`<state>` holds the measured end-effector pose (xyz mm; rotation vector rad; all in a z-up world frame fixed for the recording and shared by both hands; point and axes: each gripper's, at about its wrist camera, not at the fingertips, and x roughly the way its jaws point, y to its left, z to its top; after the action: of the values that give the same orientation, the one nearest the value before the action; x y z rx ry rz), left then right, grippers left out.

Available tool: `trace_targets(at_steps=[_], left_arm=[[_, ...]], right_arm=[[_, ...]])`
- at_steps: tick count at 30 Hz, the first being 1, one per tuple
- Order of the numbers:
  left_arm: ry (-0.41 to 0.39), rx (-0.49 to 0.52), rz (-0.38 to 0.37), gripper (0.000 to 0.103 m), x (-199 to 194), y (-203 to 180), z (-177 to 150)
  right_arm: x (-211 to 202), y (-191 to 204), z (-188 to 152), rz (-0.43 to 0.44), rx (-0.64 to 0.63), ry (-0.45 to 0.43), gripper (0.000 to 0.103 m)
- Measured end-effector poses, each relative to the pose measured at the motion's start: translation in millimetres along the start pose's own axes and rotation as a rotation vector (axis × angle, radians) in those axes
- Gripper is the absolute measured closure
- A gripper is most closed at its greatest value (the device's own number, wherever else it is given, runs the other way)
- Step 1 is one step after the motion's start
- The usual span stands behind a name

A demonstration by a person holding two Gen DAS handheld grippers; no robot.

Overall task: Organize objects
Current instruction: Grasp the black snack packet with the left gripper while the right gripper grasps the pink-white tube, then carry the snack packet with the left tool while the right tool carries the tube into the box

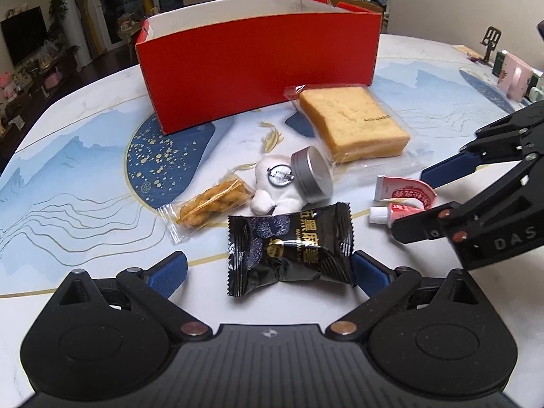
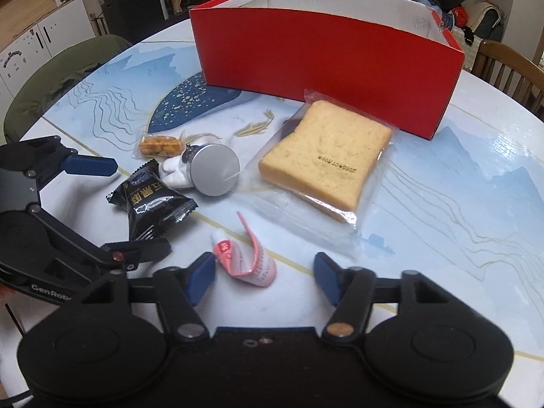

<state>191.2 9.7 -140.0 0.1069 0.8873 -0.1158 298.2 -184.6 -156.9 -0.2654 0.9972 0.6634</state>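
Observation:
A red box (image 1: 258, 68) with a white inside stands open at the back of the table, also in the right wrist view (image 2: 326, 64). My left gripper (image 1: 268, 268) is open, its fingers on either side of a black snack packet (image 1: 289, 244). My right gripper (image 2: 265, 275) is open around a bent pink tube (image 2: 251, 258). Beyond lie a wrapped bread slice (image 1: 353, 122), a silver round tin (image 1: 311, 173), a white toy (image 1: 272, 187) and a clear packet of fried snacks (image 1: 210, 205).
The table (image 2: 459, 187) has a blue and white painted top. Small items and a stand sit at its far right edge (image 1: 510, 71). A green chair (image 2: 57, 81) and a wooden chair (image 2: 510, 68) stand around it.

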Motion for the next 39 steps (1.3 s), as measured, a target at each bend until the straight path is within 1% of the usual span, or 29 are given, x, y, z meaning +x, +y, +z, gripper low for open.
trace_targets(at_steps=[1,2,3,4,6,7,9,10,11,12,14,19,21,23,24,26,34,39], left_arm=[[-0.004,0.000,-0.004,0.001,-1,0,0],[-0.007,0.000,-0.010,0.001,-1,0,1],[-0.006,0.001,-0.018,0.001,-1,0,2],[-0.004,0.003,-0.023,0.001,-1,0,2],[-0.003,0.005,-0.029,0.002,-1,0,3],[-0.001,0.003,-0.036,0.002,-1,0,4],[0.007,-0.004,-0.051,0.010,0,1,4],[0.011,-0.006,-0.054,0.012,1,1,5],[0.014,-0.007,-0.056,0.016,1,1,5],[0.018,-0.007,-0.057,0.022,1,1,5],[0.024,-0.009,-0.059,0.030,1,1,5],[0.020,-0.018,-0.056,0.035,-3,2,5],[0.016,-0.031,-0.066,0.040,-8,4,5],[0.026,-0.048,-0.071,0.040,-10,5,6],[0.030,-0.054,-0.068,0.041,-11,6,5],[0.039,-0.068,-0.068,0.042,-12,8,4],[0.045,-0.130,-0.088,0.043,-25,15,1],[0.037,-0.140,-0.093,0.043,-37,14,6]], right_arm=[[0,1,0,-0.002,-0.005,-0.002,0.043],[0,1,0,-0.001,-0.009,-0.004,0.046],[0,1,0,0.002,-0.012,-0.006,0.051],[-1,1,1,0.003,-0.014,-0.009,0.053],[-1,2,2,0.005,-0.014,-0.011,0.062],[-1,2,2,0.005,-0.014,-0.013,0.064],[-3,2,2,0.003,-0.016,-0.017,0.066],[-3,2,2,0.003,-0.016,-0.019,0.067],[-4,2,2,0.001,-0.013,-0.019,0.067],[-4,2,2,0.000,-0.010,-0.019,0.067],[-5,1,2,0.004,0.003,-0.020,0.068],[-10,1,0,-0.011,0.008,-0.036,0.069],[-14,1,0,-0.012,0.017,-0.047,0.070],[-18,0,-1,-0.012,0.026,-0.057,0.071],[-20,0,-1,-0.011,0.030,-0.061,0.077],[-24,-1,-1,-0.015,0.038,-0.065,0.079],[-34,-1,-2,-0.021,0.054,-0.087,0.081],[-43,1,-2,-0.020,0.061,-0.107,0.081]])
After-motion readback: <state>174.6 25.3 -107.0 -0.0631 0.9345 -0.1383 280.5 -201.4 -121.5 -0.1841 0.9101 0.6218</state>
